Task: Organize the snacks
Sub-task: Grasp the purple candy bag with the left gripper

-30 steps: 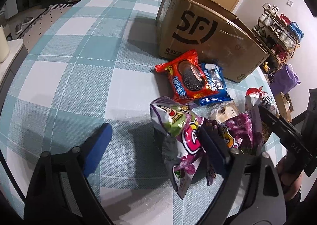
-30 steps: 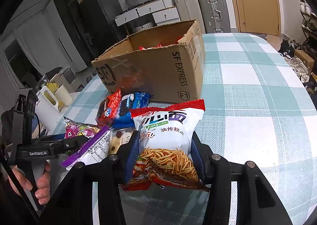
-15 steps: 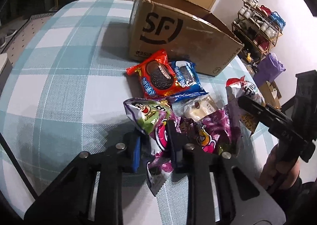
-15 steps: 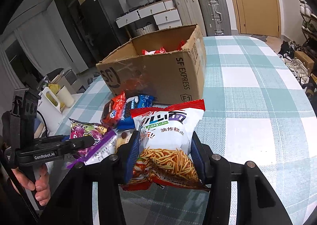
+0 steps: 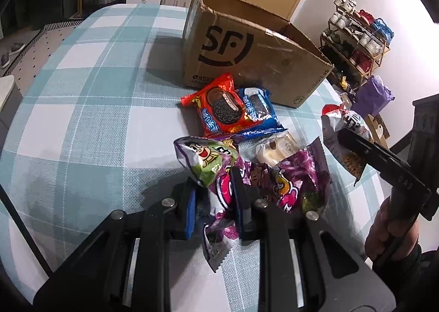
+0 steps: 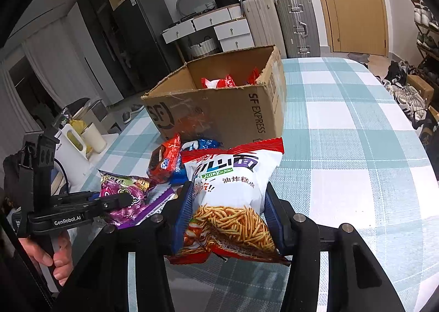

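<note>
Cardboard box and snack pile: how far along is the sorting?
Done: a few red and white packets already lie in the cardboard box. In hand: the right hand-held gripper is shut on the fried-noodle snack bag; the left hand-held gripper is shut on the purple and green candy bag. Left on the checked tablecloth: the red Oreo pack, the blue Oreo pack, a cream-coloured packet and another purple bag.

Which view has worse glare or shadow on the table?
Right wrist: a blown-out sunlit patch on the tablecloth at right. Left wrist: dimmer, with a hard shadow left of the box; dark fisheye corners in both.
</note>
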`<act>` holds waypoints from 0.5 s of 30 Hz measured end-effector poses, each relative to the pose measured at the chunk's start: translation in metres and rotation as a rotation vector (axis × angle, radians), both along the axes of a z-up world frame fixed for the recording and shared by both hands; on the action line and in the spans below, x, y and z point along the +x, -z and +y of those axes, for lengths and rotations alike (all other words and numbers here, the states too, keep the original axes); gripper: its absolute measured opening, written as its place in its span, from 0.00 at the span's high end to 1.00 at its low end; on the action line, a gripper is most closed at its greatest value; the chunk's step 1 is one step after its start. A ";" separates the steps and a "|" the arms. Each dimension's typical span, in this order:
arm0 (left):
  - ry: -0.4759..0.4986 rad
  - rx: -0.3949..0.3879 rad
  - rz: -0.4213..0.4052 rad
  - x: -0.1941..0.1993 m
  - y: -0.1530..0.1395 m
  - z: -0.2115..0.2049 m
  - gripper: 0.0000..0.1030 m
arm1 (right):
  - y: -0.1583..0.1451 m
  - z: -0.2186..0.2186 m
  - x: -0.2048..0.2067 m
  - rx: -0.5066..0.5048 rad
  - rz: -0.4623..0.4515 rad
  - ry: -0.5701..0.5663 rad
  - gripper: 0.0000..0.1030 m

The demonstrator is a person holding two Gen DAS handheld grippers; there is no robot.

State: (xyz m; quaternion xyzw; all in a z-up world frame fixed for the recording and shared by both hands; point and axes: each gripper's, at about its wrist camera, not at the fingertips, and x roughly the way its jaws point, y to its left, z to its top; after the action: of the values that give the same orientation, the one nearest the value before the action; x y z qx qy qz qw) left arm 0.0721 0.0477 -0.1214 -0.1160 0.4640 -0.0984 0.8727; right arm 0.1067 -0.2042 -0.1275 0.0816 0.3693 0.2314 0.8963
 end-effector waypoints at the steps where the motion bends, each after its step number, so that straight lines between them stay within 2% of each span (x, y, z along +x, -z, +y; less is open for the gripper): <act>1: 0.000 0.004 -0.005 -0.001 -0.001 0.000 0.82 | -0.001 0.000 -0.001 0.001 -0.002 -0.001 0.52; 5: -0.008 0.039 -0.022 -0.004 -0.010 -0.001 0.82 | -0.006 0.001 -0.004 0.002 -0.013 -0.004 0.52; 15: -0.020 0.033 -0.041 -0.001 -0.024 0.005 0.82 | -0.021 0.000 -0.008 0.011 -0.037 -0.004 0.52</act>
State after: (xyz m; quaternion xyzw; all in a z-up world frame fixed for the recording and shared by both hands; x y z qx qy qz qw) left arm 0.0707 0.0523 -0.0970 -0.1041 0.4464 -0.0842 0.8848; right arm 0.0982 -0.2039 -0.1069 0.0816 0.3515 0.2369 0.9020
